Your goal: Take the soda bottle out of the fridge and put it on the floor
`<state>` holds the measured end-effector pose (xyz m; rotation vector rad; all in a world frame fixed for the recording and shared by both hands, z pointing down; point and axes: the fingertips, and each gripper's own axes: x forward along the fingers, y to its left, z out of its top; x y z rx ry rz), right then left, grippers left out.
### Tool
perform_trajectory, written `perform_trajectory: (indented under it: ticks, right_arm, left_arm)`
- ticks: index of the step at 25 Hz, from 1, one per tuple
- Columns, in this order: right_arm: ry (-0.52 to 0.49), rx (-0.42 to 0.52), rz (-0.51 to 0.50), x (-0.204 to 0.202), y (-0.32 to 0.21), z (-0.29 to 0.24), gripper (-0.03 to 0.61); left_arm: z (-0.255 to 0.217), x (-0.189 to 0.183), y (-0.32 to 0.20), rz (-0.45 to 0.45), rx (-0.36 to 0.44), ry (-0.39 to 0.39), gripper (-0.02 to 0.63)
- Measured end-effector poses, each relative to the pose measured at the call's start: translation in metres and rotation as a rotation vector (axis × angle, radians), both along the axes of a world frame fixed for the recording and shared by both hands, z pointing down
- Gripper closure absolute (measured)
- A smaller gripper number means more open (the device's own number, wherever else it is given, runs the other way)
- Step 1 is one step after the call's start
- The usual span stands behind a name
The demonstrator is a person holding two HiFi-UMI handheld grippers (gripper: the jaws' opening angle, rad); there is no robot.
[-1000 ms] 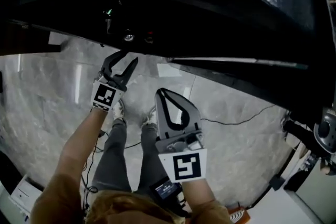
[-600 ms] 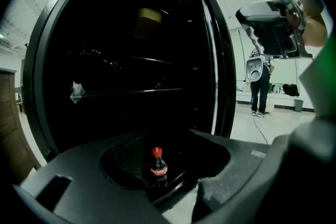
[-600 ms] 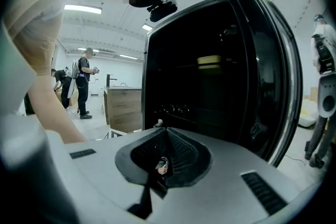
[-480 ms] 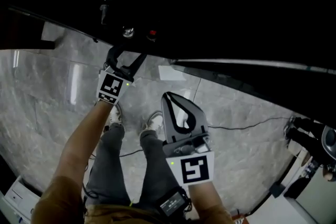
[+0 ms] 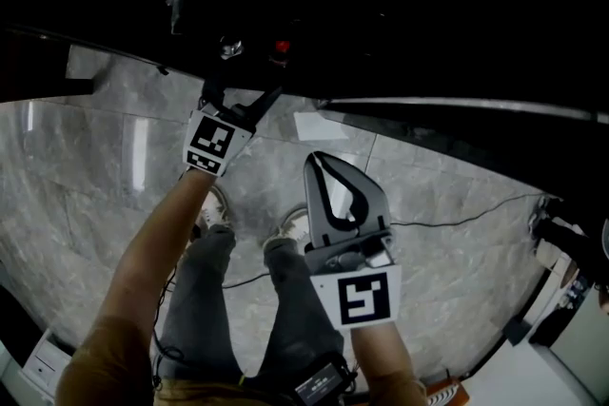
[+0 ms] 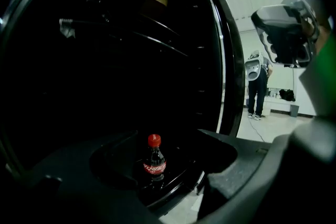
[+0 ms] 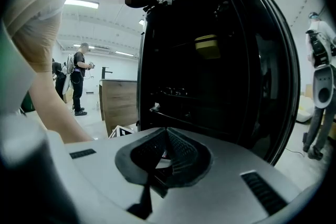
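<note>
The small dark soda bottle with a red cap and red label stood upright on a low shelf inside the black fridge, near that shelf's front edge. The left gripper view saw it through the gap between that gripper's two dark jaws, but it stood beyond them and nothing touched it.

The left gripper was stretched out toward the dark fridge opening. Its jaws had just been opening and stood well apart, with nothing between the pads. The right gripper hung nearer the person and to the right, over the grey marbled floor. Its jaws were closed tip to tip on nothing, and it pointed at the fridge's open front without reaching in.

Higher in the fridge a yellowish container sat on an upper shelf, well apart from the bottle. Below the grippers the head view showed the person's grey trouser legs and pale shoes, and a thin dark cable trailed across the floor to the right. Far off to the left of the fridge stood a wooden cabinet and a person in dark clothes.

As I judged it, the task was barely started. The fridge was open and the left jaws were lined up with the bottle, but no grip had been made. What was left was to bring the jaws round the bottle, close on it, draw it out past the shelf edge and set it upright on the floor.
</note>
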<state>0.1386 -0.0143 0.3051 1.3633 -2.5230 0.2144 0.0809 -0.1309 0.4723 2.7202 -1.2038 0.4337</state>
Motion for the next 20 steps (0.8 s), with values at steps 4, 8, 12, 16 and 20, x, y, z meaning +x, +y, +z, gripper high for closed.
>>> perform_trajectory:
  ticks: [4, 8, 12, 16, 20]
  right_arm:
    - [-0.008, 0.005, 0.009, -0.004, -0.004, 0.016, 0.577]
    - [-0.038, -0.003, 0.004, -0.002, -0.005, 0.034, 0.577]
    - [-0.087, 0.004, 0.032, 0.005, -0.013, 0.047, 0.577]
    - [-0.088, 0.015, 0.048, 0.014, -0.019, 0.057, 0.577]
    - [-0.080, 0.024, 0.043, 0.017, -0.022, 0.059, 0.577]
  left_arm:
    - [0.021, 0.006, -0.016, 0.025, -0.019, 0.013, 0.238]
    - [0.040, 0.013, -0.029, -0.001, -0.006, -0.044, 0.235]
    - [0.061, 0.020, -0.036, -0.014, -0.006, -0.076, 0.235]
    - [0.077, 0.027, -0.045, -0.024, 0.018, -0.119, 0.235]
    - [0.082, 0.026, -0.055, -0.067, 0.012, -0.111, 0.235]
